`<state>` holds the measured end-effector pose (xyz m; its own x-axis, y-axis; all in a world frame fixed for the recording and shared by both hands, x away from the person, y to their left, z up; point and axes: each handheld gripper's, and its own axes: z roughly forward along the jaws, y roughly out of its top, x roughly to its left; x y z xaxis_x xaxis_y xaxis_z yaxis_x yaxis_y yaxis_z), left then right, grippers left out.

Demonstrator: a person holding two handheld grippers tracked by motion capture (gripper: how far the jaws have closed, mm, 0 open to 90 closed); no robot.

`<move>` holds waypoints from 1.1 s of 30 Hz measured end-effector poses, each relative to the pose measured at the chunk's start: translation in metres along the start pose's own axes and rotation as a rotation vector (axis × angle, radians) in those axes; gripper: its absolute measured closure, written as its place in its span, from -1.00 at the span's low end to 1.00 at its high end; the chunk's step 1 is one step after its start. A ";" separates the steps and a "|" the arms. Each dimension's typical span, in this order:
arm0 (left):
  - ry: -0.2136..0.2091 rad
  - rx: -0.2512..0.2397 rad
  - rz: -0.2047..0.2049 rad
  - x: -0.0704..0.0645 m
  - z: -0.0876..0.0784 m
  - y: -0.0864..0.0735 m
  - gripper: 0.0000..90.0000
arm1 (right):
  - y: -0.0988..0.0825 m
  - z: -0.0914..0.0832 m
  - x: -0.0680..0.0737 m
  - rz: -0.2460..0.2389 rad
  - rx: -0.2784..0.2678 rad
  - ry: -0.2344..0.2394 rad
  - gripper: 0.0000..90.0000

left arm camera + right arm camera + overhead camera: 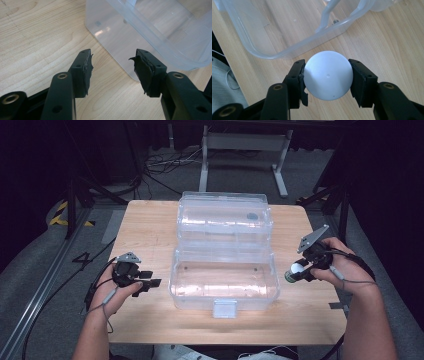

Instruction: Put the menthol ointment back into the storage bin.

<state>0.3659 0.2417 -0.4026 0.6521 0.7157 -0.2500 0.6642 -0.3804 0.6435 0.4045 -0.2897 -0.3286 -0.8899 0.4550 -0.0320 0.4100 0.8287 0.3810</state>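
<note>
Pinching a round white-topped object [328, 76] with dark, hard-to-read underside, right gripper [300, 270] beside clear lidded box [223, 292], left gripper [113, 71] jaws spread, nothing between.

Prob. "4" on floor [82, 260]

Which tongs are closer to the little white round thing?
Right. The right tongs are clamped on the white round thing. The left tongs sit open across the clear box, far from it.

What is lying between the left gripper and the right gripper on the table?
In the high view, the open clear plastic box stands between the left gripper and the right gripper.
</note>
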 end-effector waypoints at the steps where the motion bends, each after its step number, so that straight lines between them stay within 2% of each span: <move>1: -0.001 0.000 0.000 0.000 0.000 0.000 0.08 | 0.002 -0.002 0.000 -0.011 0.001 -0.003 0.12; 10: 0.001 0.003 0.000 0.001 0.001 0.000 0.06 | 0.018 -0.015 0.011 -0.082 0.000 -0.002 0.12; 16: 0.001 0.004 -0.001 0.001 0.001 -0.001 0.06 | 0.029 -0.018 0.018 -0.132 0.002 0.026 0.12; 23: 0.000 0.004 -0.001 0.001 0.002 -0.001 0.06 | 0.041 -0.019 0.026 -0.175 0.027 0.028 0.12; 33: 0.001 0.006 0.000 0.002 0.001 -0.001 0.06 | 0.055 -0.015 0.034 -0.244 0.029 0.083 0.12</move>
<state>0.3665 0.2425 -0.4050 0.6516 0.7164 -0.2495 0.6665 -0.3836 0.6392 0.3934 -0.2337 -0.2948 -0.9761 0.2128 -0.0436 0.1852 0.9202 0.3448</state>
